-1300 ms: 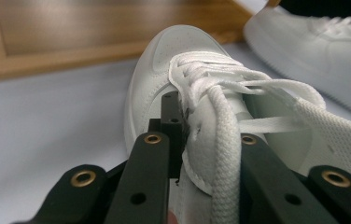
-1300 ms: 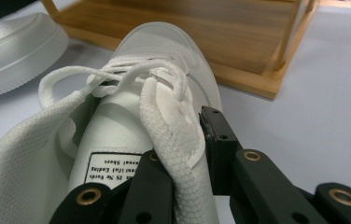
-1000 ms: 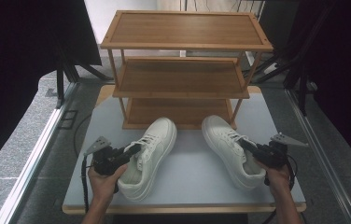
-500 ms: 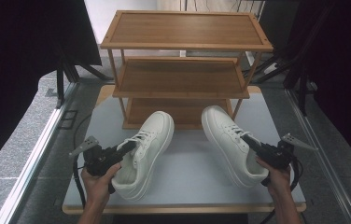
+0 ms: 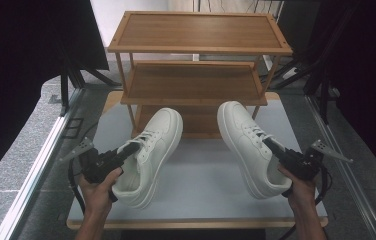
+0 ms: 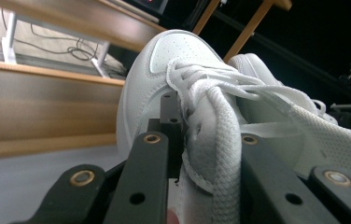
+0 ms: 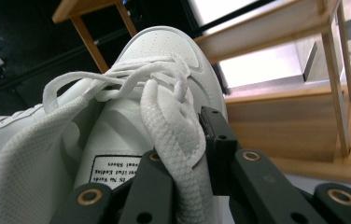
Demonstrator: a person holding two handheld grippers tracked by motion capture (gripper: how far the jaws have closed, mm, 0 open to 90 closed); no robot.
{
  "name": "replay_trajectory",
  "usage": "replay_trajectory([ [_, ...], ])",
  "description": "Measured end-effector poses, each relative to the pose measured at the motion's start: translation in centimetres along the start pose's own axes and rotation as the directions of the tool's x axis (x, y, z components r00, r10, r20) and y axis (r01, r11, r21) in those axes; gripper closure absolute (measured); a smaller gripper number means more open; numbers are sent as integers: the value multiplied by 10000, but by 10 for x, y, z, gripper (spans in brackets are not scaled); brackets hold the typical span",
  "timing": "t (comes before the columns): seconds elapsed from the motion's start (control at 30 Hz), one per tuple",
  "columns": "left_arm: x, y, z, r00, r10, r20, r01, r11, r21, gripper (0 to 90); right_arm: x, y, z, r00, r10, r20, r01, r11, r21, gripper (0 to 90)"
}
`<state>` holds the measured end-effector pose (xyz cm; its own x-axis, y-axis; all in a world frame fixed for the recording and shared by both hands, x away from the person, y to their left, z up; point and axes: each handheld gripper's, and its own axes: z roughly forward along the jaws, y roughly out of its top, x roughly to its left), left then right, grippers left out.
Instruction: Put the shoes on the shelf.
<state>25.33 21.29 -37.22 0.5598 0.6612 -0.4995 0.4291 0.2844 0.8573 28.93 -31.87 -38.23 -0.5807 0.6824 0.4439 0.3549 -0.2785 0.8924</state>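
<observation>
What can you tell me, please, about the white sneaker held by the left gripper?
The white leather-look lace-up sneaker has a perforated toe cap, thick white sole, flat woven laces and a mesh-textured lining. It points toward the three-tier wooden shoe rack, toe raised near the bottom shelf, heel toward the person. The left gripper has its black jaws shut on the tongue and collar edge. A matching sneaker is alongside.

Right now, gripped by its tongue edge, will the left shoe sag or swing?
Likely it tips: the left hand-held gripper pinches soft padded tongue, so the left shoe may droop heel-down. The rubber sole looks stiff, so it probably won't fold. Loose laces may dangle.
</observation>
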Motion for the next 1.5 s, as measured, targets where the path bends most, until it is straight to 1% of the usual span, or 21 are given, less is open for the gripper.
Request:
replay_trajectory([
  [0.03, 0, 3, 0, 10000, -76, 14, 76, 9999, -90, 811, 0, 0, 0, 10000, 0, 0, 0, 10000, 0, 820],
  [0.1, -1, 9, 2, 9998, -214, -11, 214, 9997, -145, 811, 4, 6, 1, 10000, 38, 87, -36, 9996, -285, 820],
  [0.17, -2, 16, 4, 9998, -198, -52, 197, 9996, -198, 811, 6, 9, 2, 9998, 193, 56, -190, 9987, -463, 820],
  [0.23, -4, 23, 5, 9999, -100, -65, 98, 9995, -308, 811, 7, 12, 4, 9989, 466, -67, -470, 9965, -693, 821],
  [0.3, -5, 29, 7, 9998, -189, 53, 191, 9987, -472, 810, 8, 13, 9, 9975, 697, -129, -706, 9940, -841, 821],
  [0.33, -5, 32, 8, 9994, -318, 142, 326, 9977, -599, 811, 9, 14, 11, 9964, 841, -127, -849, 9923, -898, 820],
  [0.4, -5, 38, 10, 9976, -560, 396, 590, 9951, -795, 810, 11, 18, 16, 9957, 922, -69, -925, 9913, -936, 820],
  [0.43, -5, 40, 11, 9970, -607, 484, 648, 9941, -865, 810, 15, 23, 20, 9961, 882, -9, -879, 9917, -935, 819],
  [0.47, -6, 43, 12, 9972, -545, 506, 589, 9943, -885, 810, 15, 23, 20, 9961, 882, -9, -879, 9917, -935, 819],
  [0.57, -10, 51, 14, 9988, -321, 367, 355, 9946, -971, 809, 20, 31, 24, 9975, 704, 53, -695, 9925, -1003, 819],
  [0.63, -11, 56, 17, 9993, -238, 277, 265, 9947, -994, 808, 24, 37, 26, 9976, 687, 36, -680, 9919, -1070, 819],
  [0.7, -11, 59, 20, 9993, -270, 272, 297, 9944, -1010, 808, 27, 44, 30, 9982, 603, 27, -597, 9927, -1046, 819],
  [0.87, -12, 67, 26, 9992, -314, 234, 337, 9937, -1072, 808, 31, 50, 39, 9982, 598, 40, -591, 9930, -1026, 818],
  [0.93, -12, 70, 30, 9992, -359, 176, 376, 9934, -1080, 808, 31, 52, 46, 9972, 742, 73, -732, 9930, -929, 817],
  [1.03, -10, 74, 36, 9989, -463, 87, 469, 9933, -1058, 808, 33, 56, 54, 9966, 810, 172, -791, 9929, -890, 817],
  [1.1, -9, 77, 40, 9990, -457, 9, 455, 9935, -1043, 808, 34, 60, 59, 9969, 735, 277, -709, 9938, -856, 817],
  [1.17, -8, 80, 43, 9991, -423, -98, 410, 9939, -1019, 808, 36, 63, 63, 9965, 758, 344, -725, 9935, -881, 817],
  [1.3, -5, 86, 49, 9984, -487, -278, 456, 9935, -1041, 808, 38, 71, 71, 9951, 829, 540, -777, 9927, -921, 817],
  [1.43, -6, 91, 55, 9985, -366, -413, 322, 9943, -1016, 807, 39, 78, 80, 9943, 779, 721, -714, 9935, -891, 816],
  [1.47, -6, 92, 57, 9986, -328, -403, 284, 9941, -1044, 806, 39, 80, 82, 9938, 833, 734, -766, 9930, -893, 816],
  [1.5, -6, 94, 59, 9990, -169, -411, 124, 9942, -1069, 806, 39, 81, 85, 9934, 873, 742, -806, 9928, -890, 816],
])
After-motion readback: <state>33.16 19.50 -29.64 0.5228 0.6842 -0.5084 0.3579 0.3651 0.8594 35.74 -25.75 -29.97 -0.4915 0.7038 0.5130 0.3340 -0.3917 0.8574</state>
